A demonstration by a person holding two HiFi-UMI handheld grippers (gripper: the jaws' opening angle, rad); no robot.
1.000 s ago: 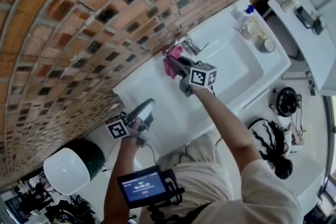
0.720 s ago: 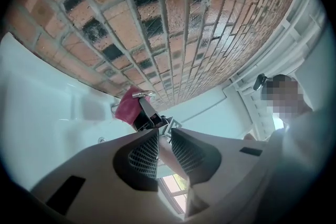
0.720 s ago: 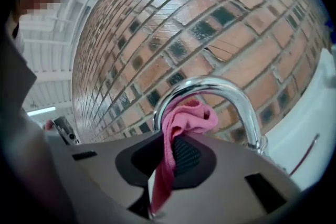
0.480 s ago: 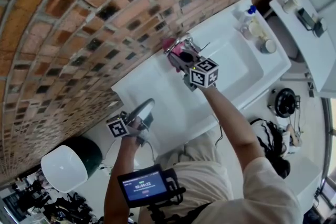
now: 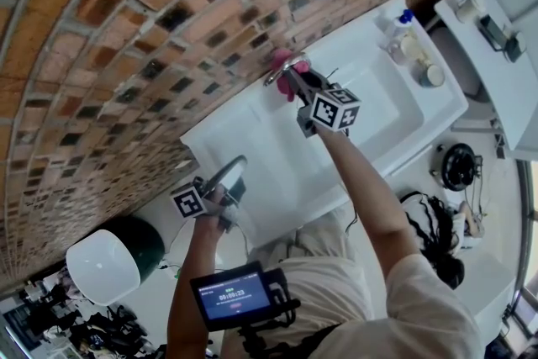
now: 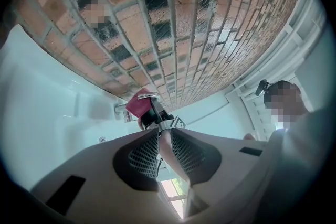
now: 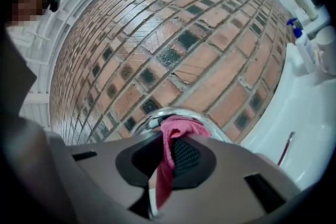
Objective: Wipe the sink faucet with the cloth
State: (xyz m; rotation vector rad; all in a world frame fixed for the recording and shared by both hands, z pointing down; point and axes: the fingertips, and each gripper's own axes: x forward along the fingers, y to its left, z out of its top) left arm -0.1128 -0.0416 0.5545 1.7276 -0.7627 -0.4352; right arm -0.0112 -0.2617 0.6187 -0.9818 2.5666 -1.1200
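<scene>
The faucet (image 5: 284, 65) stands at the back rim of the white sink (image 5: 382, 109), close under the brick wall (image 5: 168, 13), and the pink cloth (image 7: 177, 130) lies bunched over its chrome top. The right tool (image 7: 170, 140) is clenched on that cloth, with a tail hanging down between the pads. To wipe well, I would grip firmly, press the fold against the metal and draw it along the spout and round the base, not only the crown. The left tool (image 6: 164, 132), pads slightly apart and grasping nothing, hangs near the sink's corner, well apart from the faucet.

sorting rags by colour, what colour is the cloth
The cloth is pink, clearest in the right gripper view.
</scene>
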